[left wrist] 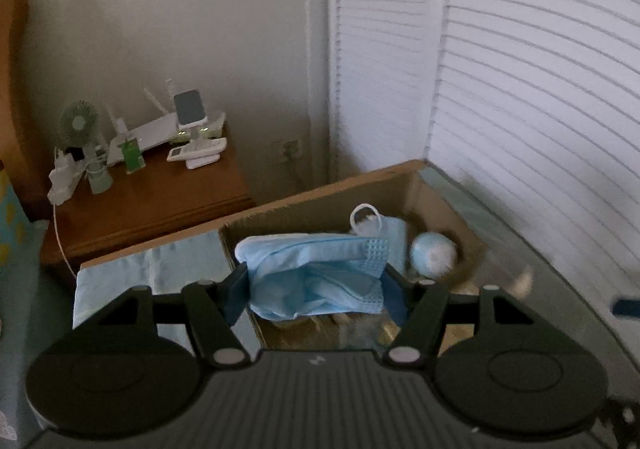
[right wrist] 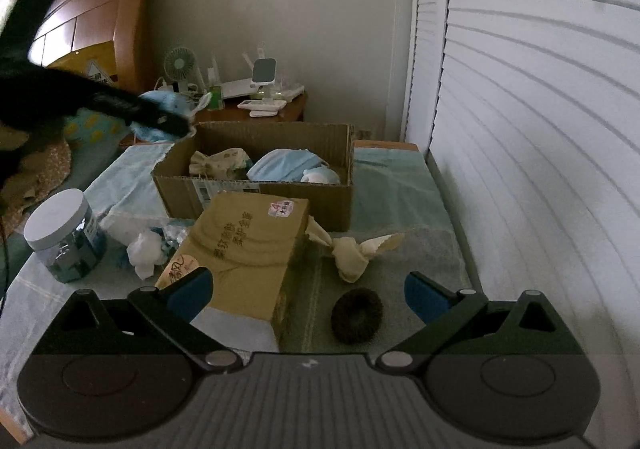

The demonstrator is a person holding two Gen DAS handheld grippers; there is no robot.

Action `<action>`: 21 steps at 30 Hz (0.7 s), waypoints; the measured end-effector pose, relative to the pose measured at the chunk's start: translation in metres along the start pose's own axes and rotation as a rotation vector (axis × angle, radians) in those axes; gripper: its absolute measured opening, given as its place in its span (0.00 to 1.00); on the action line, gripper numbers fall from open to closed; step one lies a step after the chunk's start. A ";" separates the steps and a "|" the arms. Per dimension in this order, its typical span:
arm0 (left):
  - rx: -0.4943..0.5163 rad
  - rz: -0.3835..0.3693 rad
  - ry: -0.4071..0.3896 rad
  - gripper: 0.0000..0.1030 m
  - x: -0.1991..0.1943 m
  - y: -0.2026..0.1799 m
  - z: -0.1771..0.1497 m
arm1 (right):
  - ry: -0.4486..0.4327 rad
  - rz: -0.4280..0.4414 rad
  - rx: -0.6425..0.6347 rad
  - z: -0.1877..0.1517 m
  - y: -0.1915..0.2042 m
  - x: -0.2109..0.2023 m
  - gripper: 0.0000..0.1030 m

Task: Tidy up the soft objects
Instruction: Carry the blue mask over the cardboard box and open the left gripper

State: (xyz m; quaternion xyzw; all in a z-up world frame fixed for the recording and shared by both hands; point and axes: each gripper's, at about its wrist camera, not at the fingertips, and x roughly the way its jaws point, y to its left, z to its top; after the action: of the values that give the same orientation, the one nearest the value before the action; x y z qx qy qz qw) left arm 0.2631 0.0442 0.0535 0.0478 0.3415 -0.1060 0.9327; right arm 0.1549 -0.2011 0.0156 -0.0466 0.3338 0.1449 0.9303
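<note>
My left gripper [left wrist: 316, 281] is shut on a crumpled light blue face mask [left wrist: 316, 269] and holds it above the open cardboard box [left wrist: 280, 209]. In the box lie another blue mask [right wrist: 286, 165], a pale blue and white soft ball [left wrist: 434, 253] and a cream cloth pouch [right wrist: 216, 164]. In the right wrist view the left gripper with its mask [right wrist: 160, 117] hovers at the box's [right wrist: 256, 191] left rim. My right gripper [right wrist: 306, 295] is open and empty, low over the table, with a dark round scrunchie [right wrist: 357, 315] and a cream knotted cloth [right wrist: 354, 253] ahead of it.
A tan tissue pack [right wrist: 244, 249] lies before the box. A clear jar with a white lid [right wrist: 62, 235] and crumpled white tissue [right wrist: 146, 251] sit at the left. A wooden nightstand [left wrist: 152, 201] with a fan and devices stands behind. White slatted doors [right wrist: 540, 129] bound the right.
</note>
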 end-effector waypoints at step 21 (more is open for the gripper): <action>-0.045 0.047 0.020 0.89 0.012 -0.004 -0.013 | 0.021 -0.016 0.024 -0.006 -0.016 0.007 1.00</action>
State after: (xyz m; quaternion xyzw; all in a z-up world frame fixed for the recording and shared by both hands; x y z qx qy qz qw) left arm 0.2632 0.0404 0.0360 0.0356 0.3517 -0.0760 0.9323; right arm 0.1615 -0.2158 0.0063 -0.0397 0.3450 0.1328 0.9283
